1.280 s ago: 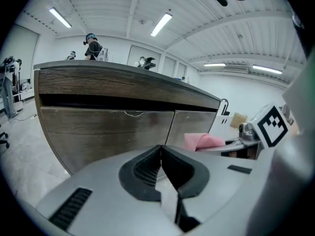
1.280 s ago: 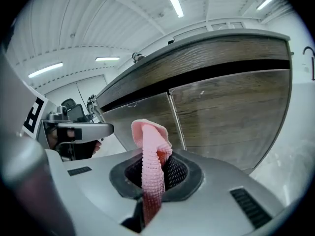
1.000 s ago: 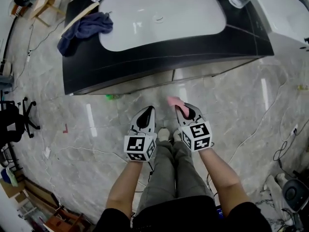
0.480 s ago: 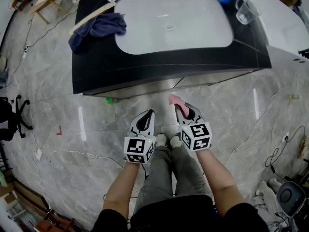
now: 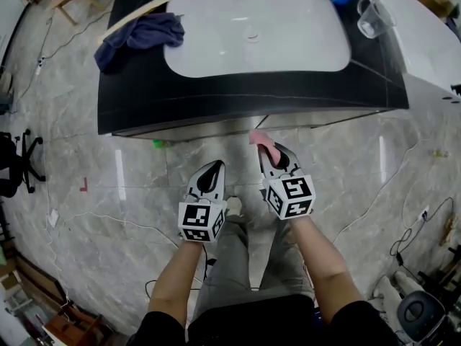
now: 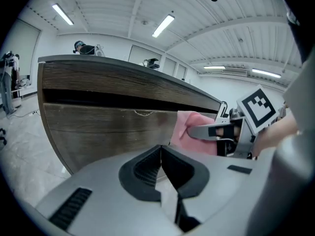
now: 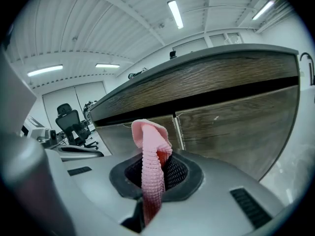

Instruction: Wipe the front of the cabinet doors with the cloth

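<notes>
The person stands facing the cabinet under the dark worktop (image 5: 238,96), both arms held out low. The right hand-held gripper (image 7: 152,178) pinches a pink cloth (image 7: 149,146), which stands up out of its jaws in a folded strip. The cloth's tip is very near the wooden cabinet doors (image 7: 236,127), about level with the seam between them. I can't tell if it touches the wood yet.

The left hand-held gripper (image 6: 162,167) hangs beside it with its jaws pressed together on nothing.

It looks like the approach step, with the wiping itself about to start. The next move calls for pressing the cloth flat against a door face and sweeping it across. A broad fold should meet the wood, rather than the gripper's hard jaw tips.
</notes>
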The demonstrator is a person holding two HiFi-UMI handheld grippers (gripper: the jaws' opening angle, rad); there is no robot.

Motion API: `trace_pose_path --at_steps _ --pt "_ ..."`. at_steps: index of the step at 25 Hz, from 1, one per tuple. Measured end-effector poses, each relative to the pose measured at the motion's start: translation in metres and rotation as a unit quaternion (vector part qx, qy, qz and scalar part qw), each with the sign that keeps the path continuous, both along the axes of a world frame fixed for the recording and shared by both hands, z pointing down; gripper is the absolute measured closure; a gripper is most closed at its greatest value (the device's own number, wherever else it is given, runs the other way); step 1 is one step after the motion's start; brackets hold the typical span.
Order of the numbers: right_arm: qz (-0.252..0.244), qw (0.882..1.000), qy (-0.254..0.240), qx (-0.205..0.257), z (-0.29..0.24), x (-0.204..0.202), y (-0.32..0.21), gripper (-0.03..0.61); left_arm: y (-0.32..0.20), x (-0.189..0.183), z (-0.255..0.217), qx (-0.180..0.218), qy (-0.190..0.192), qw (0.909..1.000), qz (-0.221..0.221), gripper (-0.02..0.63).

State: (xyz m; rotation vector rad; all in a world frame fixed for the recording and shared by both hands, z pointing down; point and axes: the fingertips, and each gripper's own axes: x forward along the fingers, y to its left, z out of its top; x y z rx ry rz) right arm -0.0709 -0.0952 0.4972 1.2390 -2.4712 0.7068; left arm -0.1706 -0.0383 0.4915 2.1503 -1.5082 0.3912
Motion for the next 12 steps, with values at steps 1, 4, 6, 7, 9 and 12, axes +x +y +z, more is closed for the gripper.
trace_pose_path --at_steps 1,4,6,7,9,12 --pt "-0.006 1.0 0.0 0.002 0.002 0.002 -0.004 0.537 -0.002 0.003 0.0 0.001 -0.001 1.0 -0.008 0.604" --pt "-0.028 1.0 0.003 0.012 0.003 0.013 -0.015 0.537 -0.006 0.018 0.003 0.0 0.003 0.9995 -0.031 0.604" --pt "-0.038 0.999 0.006 0.015 0.004 0.024 -0.021 0.537 -0.01 0.035 0.005 -0.001 0.003 0.9994 -0.036 0.604" --pt "-0.041 0.999 0.007 0.016 0.005 0.03 -0.024 0.537 -0.013 0.043 0.005 0.0 0.004 0.9992 -0.039 0.604" --pt "-0.048 0.999 0.01 0.017 0.007 0.04 -0.032 0.537 -0.021 0.057 0.004 0.004 0.01 0.9989 -0.045 0.604" --pt "-0.049 0.999 0.011 0.019 0.009 0.056 -0.044 0.537 -0.032 0.082 0.003 0.011 0.013 0.9991 -0.039 0.604"
